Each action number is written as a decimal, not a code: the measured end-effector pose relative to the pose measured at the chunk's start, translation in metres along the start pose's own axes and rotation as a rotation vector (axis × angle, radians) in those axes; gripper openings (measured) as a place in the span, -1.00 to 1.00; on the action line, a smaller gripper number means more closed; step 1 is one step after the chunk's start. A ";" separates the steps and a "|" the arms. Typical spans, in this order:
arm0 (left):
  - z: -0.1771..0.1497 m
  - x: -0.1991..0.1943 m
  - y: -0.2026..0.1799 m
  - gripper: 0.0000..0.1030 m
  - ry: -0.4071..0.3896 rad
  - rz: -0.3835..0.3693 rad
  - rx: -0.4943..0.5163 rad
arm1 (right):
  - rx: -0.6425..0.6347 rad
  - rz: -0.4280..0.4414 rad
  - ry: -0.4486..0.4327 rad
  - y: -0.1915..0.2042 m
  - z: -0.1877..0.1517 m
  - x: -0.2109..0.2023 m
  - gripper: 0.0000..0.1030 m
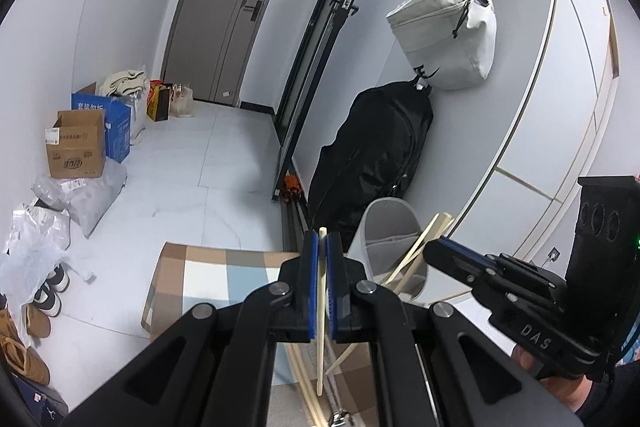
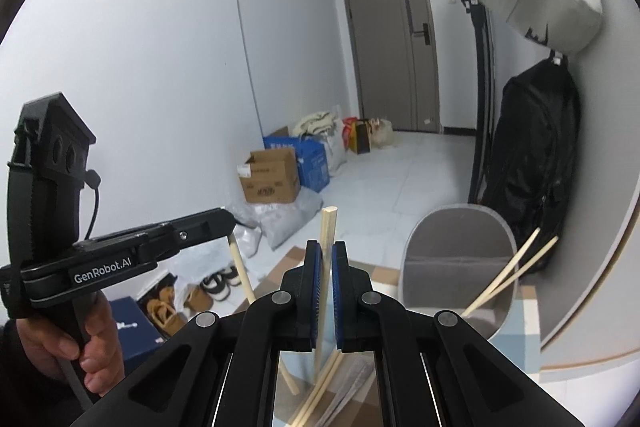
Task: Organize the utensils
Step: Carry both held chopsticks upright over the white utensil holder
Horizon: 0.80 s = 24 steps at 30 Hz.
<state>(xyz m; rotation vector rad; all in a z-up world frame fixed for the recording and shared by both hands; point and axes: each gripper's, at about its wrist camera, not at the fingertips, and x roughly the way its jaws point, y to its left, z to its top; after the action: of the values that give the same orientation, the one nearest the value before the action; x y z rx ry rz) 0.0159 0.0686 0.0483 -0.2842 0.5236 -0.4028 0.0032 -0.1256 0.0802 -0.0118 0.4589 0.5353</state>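
My left gripper (image 1: 322, 239) is shut on one pale wooden chopstick (image 1: 320, 307), which stands nearly upright between the blue pads and pokes out above and below them. My right gripper (image 2: 327, 247) is shut on another upright chopstick (image 2: 327, 227). A grey fabric container (image 1: 390, 239) stands just beyond both grippers, with two chopsticks (image 1: 420, 247) leaning out over its rim. In the right wrist view the container (image 2: 456, 267) sits to the right, and my left gripper (image 2: 228, 217) is at the left with its chopstick (image 2: 242, 271) hanging below. Loose chopsticks (image 2: 320, 391) lie under the grippers.
A checked cloth (image 1: 208, 267) covers the surface below. A black backpack (image 1: 372, 155) and a light grey bag (image 1: 448, 35) hang on the wall behind the container. Cardboard boxes (image 1: 76, 147), plastic bags and shoes (image 1: 48, 291) line the floor at left. A person's hand (image 2: 92, 347) holds the left gripper's handle.
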 end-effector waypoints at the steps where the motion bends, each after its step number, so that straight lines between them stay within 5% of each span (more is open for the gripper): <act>1: 0.003 -0.002 -0.004 -0.99 -0.006 -0.003 0.002 | 0.001 0.000 -0.009 -0.002 0.002 -0.006 -0.91; 11: 0.049 -0.016 -0.049 -0.99 -0.066 -0.038 0.056 | 0.038 -0.004 -0.095 -0.037 0.045 -0.053 -0.92; 24: 0.090 0.004 -0.087 -0.99 -0.100 -0.081 0.129 | 0.004 -0.056 -0.129 -0.077 0.089 -0.062 -0.92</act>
<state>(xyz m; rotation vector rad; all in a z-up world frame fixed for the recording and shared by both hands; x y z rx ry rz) 0.0416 0.0043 0.1527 -0.2000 0.3874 -0.4968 0.0314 -0.2103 0.1781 0.0137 0.3326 0.4771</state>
